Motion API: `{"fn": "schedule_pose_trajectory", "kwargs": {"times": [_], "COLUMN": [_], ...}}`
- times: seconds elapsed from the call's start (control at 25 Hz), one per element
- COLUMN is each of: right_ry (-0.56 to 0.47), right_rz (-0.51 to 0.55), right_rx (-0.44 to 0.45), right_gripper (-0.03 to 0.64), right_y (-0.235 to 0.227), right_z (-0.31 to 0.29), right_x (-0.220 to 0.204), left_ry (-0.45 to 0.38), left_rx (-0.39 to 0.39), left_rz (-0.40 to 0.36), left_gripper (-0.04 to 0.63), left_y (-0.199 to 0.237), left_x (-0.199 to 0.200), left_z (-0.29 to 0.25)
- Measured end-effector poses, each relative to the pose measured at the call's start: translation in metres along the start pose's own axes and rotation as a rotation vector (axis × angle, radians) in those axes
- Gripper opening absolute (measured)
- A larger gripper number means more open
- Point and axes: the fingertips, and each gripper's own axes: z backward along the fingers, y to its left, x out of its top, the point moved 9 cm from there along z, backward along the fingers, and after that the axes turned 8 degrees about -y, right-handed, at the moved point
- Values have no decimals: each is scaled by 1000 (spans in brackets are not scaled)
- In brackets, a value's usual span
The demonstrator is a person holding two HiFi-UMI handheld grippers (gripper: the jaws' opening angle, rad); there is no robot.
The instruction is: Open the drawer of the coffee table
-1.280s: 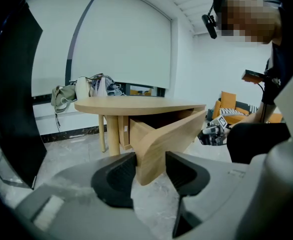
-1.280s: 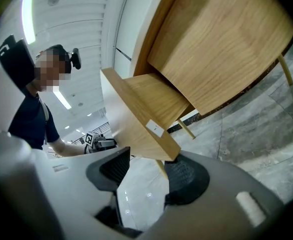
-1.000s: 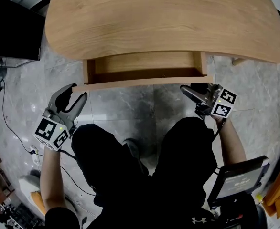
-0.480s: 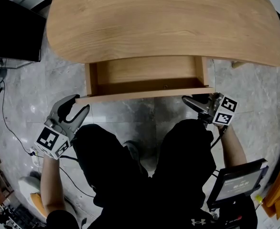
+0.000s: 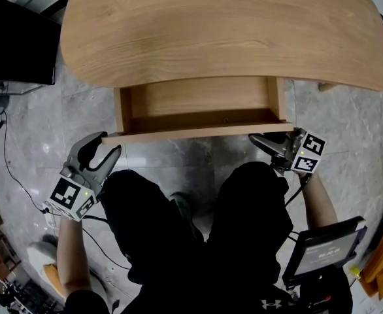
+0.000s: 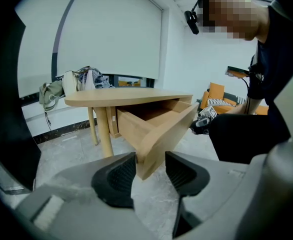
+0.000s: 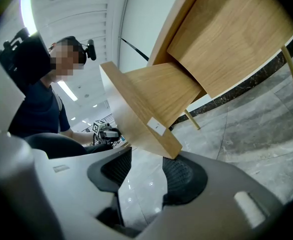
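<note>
The drawer [image 5: 201, 106] is pulled out from under the table [image 5: 224, 31]. You can look down into it, and it looks bare inside. Its long front board [image 5: 198, 133] sticks out toward the person.

The left gripper [image 5: 104, 141] is at the left end of the front board. Its 2 jaws are wide apart and hold nothing. In the left gripper view, the bottom corner of the front board shows right in the gap between the 2 pads, just past their tips. The pads [image 6: 120, 173] do not squeeze it. I cannot tell if the corner touches them.

The right gripper [image 5: 260, 140] is at the right end of the front board, just under it. Its 2 jaws are apart too and hold nothing. In the right gripper view, the bottom corner of the board sits just above the tip of the right pad [image 7: 180, 176], very close to it. I cannot tell if they touch. The left pad is well clear of the board. A small white sticker [image 7: 156, 126] is on the board's edge, above the jaws.

The rest of the drawer runs away from both pairs of jaws, back under the table top. A table leg [image 6: 105, 134] stands past the left jaws, to their left.

Below the jaws is a grey stone floor [image 5: 178, 156]. The person's legs [image 5: 178, 241] in black are between the 2 grippers and behind them. A dark screen [image 5: 325, 247] is behind the right gripper.
</note>
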Motion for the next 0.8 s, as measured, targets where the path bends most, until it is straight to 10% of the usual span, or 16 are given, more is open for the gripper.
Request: {"fn": "schedule_pose_trajectory", "kwargs": {"times": [0.48,0.8], "right_ry": [95,81], "right_rz": [-39,4], "right_rx": [-158,-432], "right_gripper": [216,173], "right_y": [-7,57], "right_z": [27,72], "right_x": [-14,75], "left_ry": [15,-5], "left_rx": [94,283], "left_rz": [73,44], "left_gripper": [204,204], "left_y": [7,17], "left_x": [-18,67], "left_z": [9,82]}}
